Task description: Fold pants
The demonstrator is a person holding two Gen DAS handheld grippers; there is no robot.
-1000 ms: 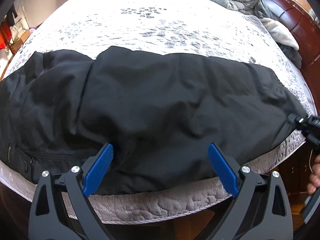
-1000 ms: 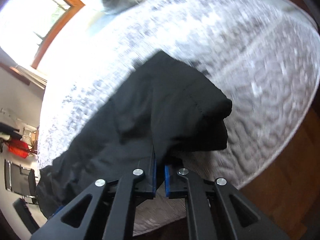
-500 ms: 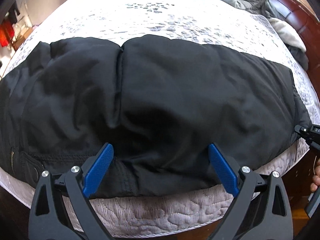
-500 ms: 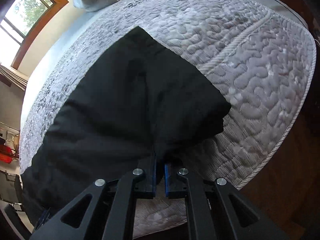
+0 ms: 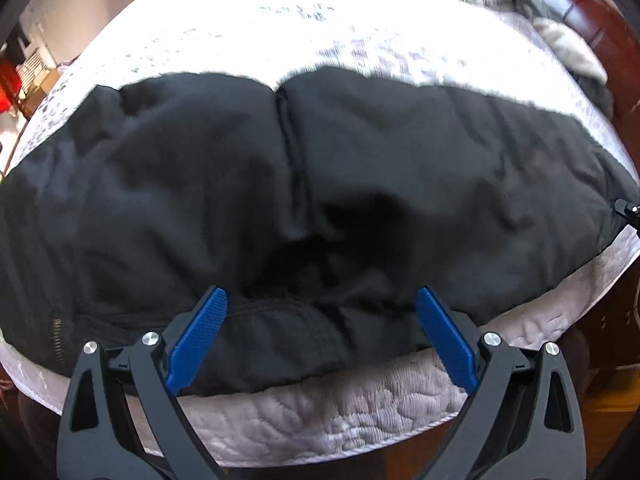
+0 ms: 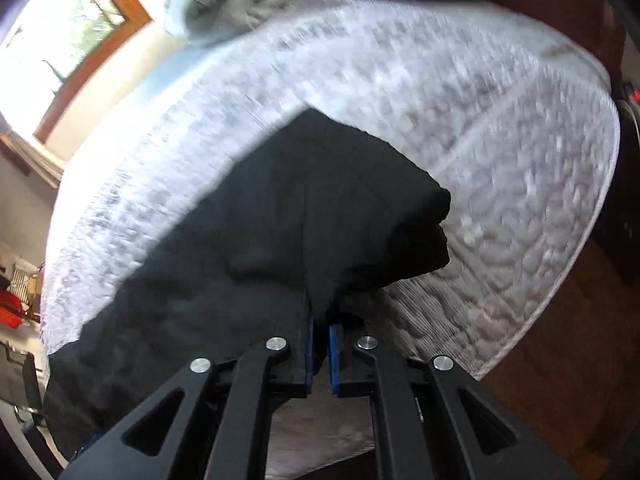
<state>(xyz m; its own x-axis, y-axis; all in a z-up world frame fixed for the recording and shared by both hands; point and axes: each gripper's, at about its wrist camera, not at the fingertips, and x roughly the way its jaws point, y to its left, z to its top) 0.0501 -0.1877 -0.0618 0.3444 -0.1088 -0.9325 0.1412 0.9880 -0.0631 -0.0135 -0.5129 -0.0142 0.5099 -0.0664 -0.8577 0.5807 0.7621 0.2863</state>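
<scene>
We see black pants (image 5: 320,184) spread along the bed's (image 5: 320,412) near edge, our left gripper (image 5: 322,322) gaping over them, our right gripper (image 6: 319,336) clamping their end.

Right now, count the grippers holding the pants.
1. The right gripper is clamped on the pants at their end; the left gripper hangs open above the near edge, gripping nothing.
</scene>
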